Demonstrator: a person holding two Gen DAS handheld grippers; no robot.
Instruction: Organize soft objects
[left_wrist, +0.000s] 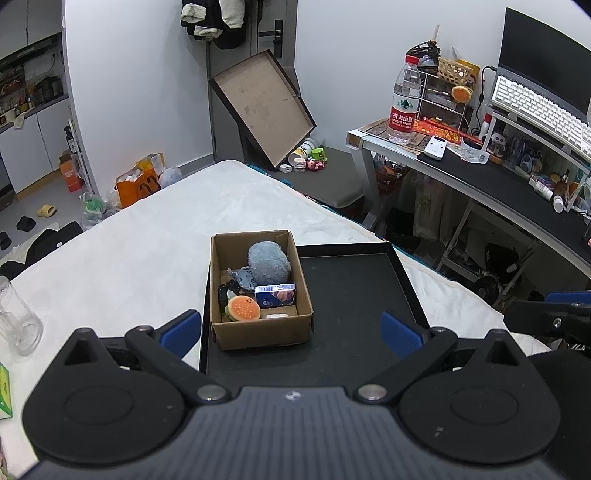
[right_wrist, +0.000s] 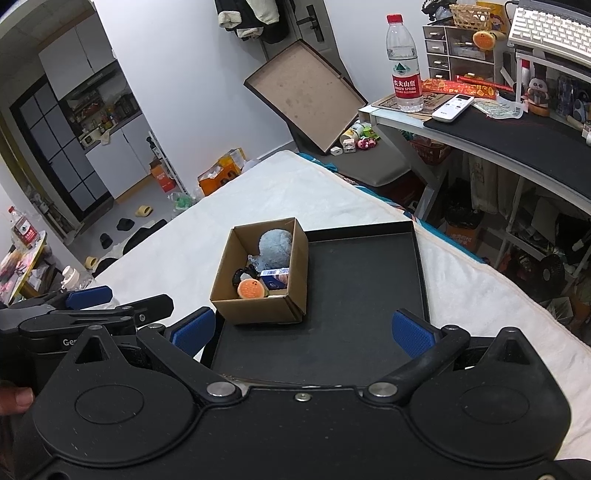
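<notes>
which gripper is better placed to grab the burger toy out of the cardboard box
Probably left. The left gripper is open and lined up with the cardboard box and burger toy; the right gripper is open too, but the box sits off to its left.

White walls (left_wrist: 155, 81), cluttered desk (left_wrist: 480, 177).

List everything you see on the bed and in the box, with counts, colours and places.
tray: one, black, on the white bed
box: one, brown cardboard, at the tray's left side
fluffy ball: one, grey-blue, at the back of the box
burger plush: one, orange, at the front of the box
packet: one, blue, in the box beside the burger plush
glass: one, clear, on the bed far left
left tongs: open, blue pads
right tongs: open, blue pads
</notes>
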